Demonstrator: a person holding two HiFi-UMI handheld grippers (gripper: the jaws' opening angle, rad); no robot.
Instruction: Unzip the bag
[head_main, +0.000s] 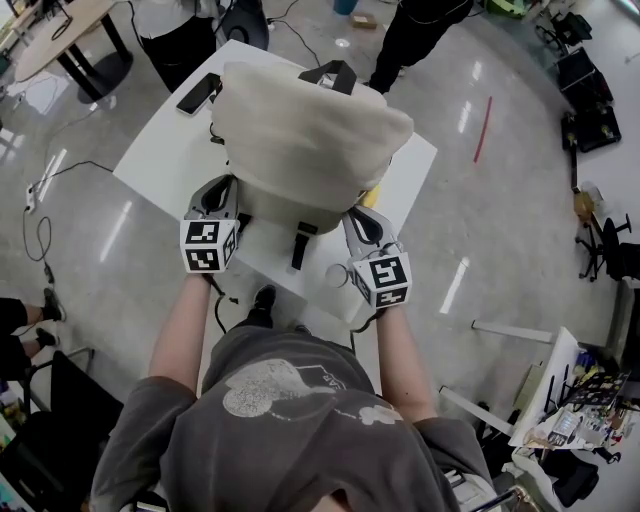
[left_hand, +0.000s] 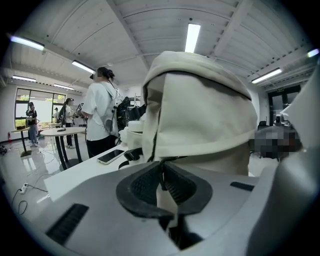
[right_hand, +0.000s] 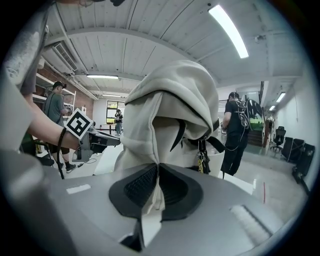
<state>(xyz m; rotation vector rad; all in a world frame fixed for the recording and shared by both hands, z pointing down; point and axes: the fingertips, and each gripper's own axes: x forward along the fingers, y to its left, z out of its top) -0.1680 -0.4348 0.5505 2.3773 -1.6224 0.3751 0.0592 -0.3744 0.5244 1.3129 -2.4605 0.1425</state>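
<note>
1. Located the bag (head_main: 305, 130) upright at the middle of the white desk (head_main: 150, 160), its slumped top folded toward the person. Noted a phone (head_main: 198, 93) on the desk near its far-left corner.
2. Read the left gripper (left_hand: 161, 172) as clenched on the bag's lower left side, with the pads pressed together over a thin dark strand and a sliver of cream cloth (zip pull or cord end, cannot tell which).
3. Read the right gripper (right_hand: 157, 175) as clenched on a fold of cream cloth at the lower right side. Saw nothing hard between the pads.
4. Judged the handling as soft, limp and light, probably with little inside (top sags and creases freely). Expect bunching and dragging rather than resistance. Not fragile, and not slippery against the ribbed pads.
5. Traced the dark zip line (left_hand: 200, 82) arching over the upper body. Could not see the slider itself in the head view.
6. Best hold, as a judgement:
   - Pin the cloth just beside the zip line with one gripper to keep it taut.
   - Take the pull with the other and draw along the line, never away from it.
7. Watch for the whole bag sliding or tipping on the smooth desk, and for the loose black strap (head_main: 300, 245) at the front snagging.
</note>
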